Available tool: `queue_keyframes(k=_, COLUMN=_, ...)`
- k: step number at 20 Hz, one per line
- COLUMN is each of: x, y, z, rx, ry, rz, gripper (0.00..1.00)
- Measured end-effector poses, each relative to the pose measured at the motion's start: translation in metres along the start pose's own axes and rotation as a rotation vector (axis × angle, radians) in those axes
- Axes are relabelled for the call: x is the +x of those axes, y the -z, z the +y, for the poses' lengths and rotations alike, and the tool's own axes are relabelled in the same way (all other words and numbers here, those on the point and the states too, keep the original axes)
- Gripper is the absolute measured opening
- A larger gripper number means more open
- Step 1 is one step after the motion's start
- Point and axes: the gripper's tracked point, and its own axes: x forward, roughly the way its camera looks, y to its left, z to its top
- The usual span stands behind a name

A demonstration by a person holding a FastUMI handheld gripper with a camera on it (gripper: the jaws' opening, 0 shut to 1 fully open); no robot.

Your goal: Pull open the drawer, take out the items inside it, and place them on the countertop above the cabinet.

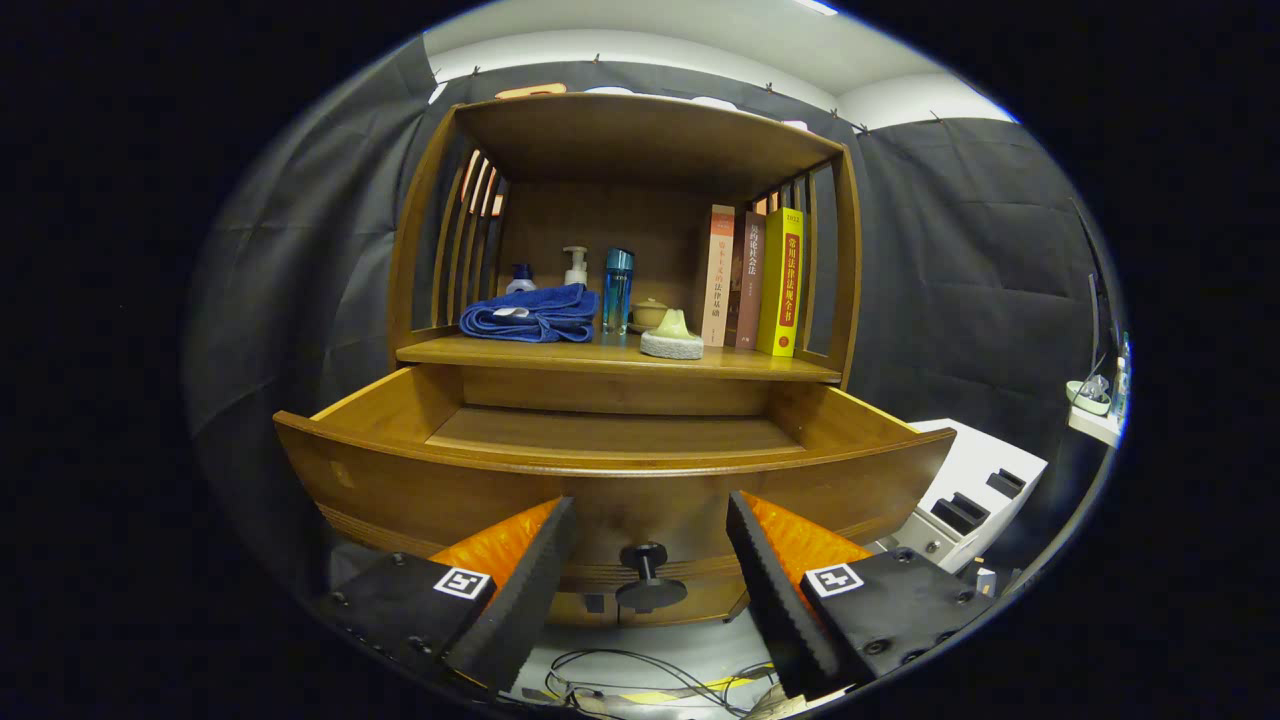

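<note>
Drawer [610, 450] pulled out below surface [620, 357]. Knob [648, 575] on drawer front, between spread tongs [650, 525] fingers. On surface: towel [530, 315] left, bottles [617, 290] behind, books [755, 285] right, small dish [672, 340] before books.

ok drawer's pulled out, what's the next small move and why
Probably back the gripper off the black knob, then lift it to look into the drawer. The fingers stand open on either side of the knob without touching it, and the part of the drawer floor in view looks bare, so whether anything remains can't be told.

Dim booth, ceiling light overhead — sharp focus, strong fisheye bending
</note>
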Motion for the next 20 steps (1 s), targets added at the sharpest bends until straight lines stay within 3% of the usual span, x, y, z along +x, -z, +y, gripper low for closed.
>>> queue_keyframes(k=9, x=0.017, y=-0.005, z=0.009, rx=-0.005, ry=-0.009, rz=-0.007, gripper=0.96)
queue_keyframes(k=20, x=0.08, y=-0.013, z=0.013, rx=0.004, ry=-0.004, rz=-0.005, gripper=0.96)
